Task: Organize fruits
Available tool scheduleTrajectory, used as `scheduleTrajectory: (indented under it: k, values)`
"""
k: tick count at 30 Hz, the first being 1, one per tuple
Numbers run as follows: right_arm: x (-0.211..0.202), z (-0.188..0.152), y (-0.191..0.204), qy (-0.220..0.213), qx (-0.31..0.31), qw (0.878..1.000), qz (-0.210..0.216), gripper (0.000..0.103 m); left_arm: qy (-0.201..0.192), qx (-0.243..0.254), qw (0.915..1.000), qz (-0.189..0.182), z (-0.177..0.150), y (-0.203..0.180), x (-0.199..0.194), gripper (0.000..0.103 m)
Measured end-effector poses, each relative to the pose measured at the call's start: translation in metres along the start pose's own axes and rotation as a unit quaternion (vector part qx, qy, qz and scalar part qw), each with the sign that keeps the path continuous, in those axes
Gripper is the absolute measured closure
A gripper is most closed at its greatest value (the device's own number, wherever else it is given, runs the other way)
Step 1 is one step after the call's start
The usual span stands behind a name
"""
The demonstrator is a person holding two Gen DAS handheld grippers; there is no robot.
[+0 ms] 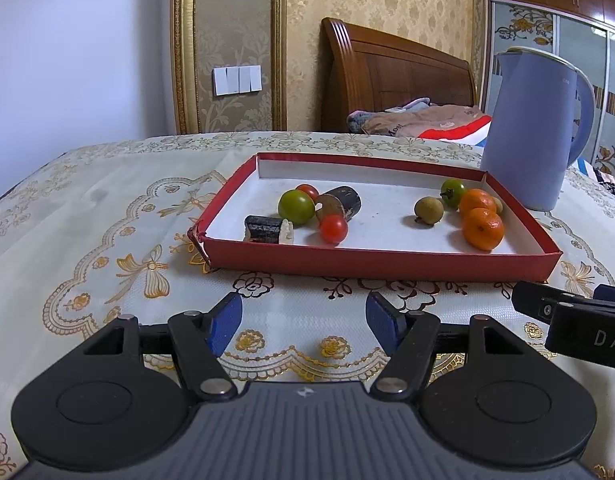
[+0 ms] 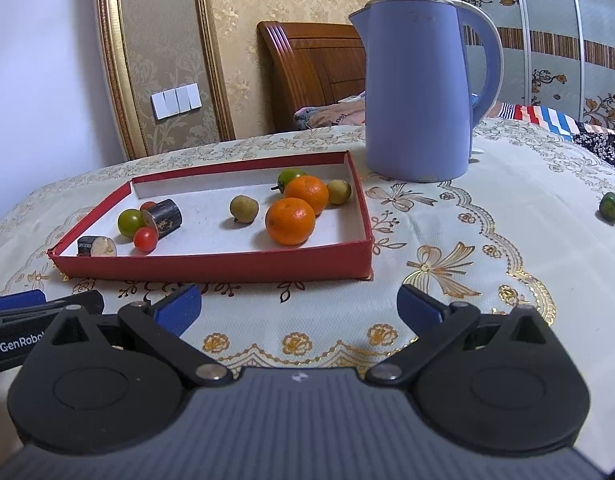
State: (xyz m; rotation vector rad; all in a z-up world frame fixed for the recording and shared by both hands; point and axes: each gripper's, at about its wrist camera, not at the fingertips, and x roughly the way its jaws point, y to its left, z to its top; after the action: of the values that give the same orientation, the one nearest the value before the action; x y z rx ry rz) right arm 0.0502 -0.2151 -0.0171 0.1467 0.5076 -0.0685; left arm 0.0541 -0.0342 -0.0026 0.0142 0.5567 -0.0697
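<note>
A red tray [image 1: 379, 266] [image 2: 211, 266] on the table holds fruit. At its left lie a green tomato [image 1: 296, 207] [image 2: 130, 222], two red cherry tomatoes [image 1: 333, 229] [image 2: 145, 239] and two dark sugarcane pieces [image 1: 343, 202] [image 2: 165, 218]. At its right lie two oranges [image 1: 482, 228] [image 2: 290, 221], a longan [image 1: 428, 210] [image 2: 244, 208] and a small green tomato [image 1: 452, 191]. One green fruit [image 2: 609, 207] lies loose on the cloth at far right. My left gripper [image 1: 304, 322] is open and empty before the tray. My right gripper [image 2: 299, 312] is open and empty.
A blue kettle [image 1: 535, 128] [image 2: 421, 88] stands behind the tray's right end. The table has an embroidered cloth [image 1: 107, 220]. A wooden headboard [image 1: 387, 80] and bedding lie beyond. The right gripper's side shows in the left wrist view [image 1: 579, 320].
</note>
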Motion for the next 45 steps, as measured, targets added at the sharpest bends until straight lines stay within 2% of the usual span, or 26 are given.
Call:
scheduleTrajectory:
  k: [45]
  values:
    - [0.0001, -0.0008, 0.0011, 0.004, -0.001, 1.000, 0.002, 0.000, 0.009, 0.000, 1.0000, 0.002, -0.0002, -0.0007, 0.0020, 0.035]
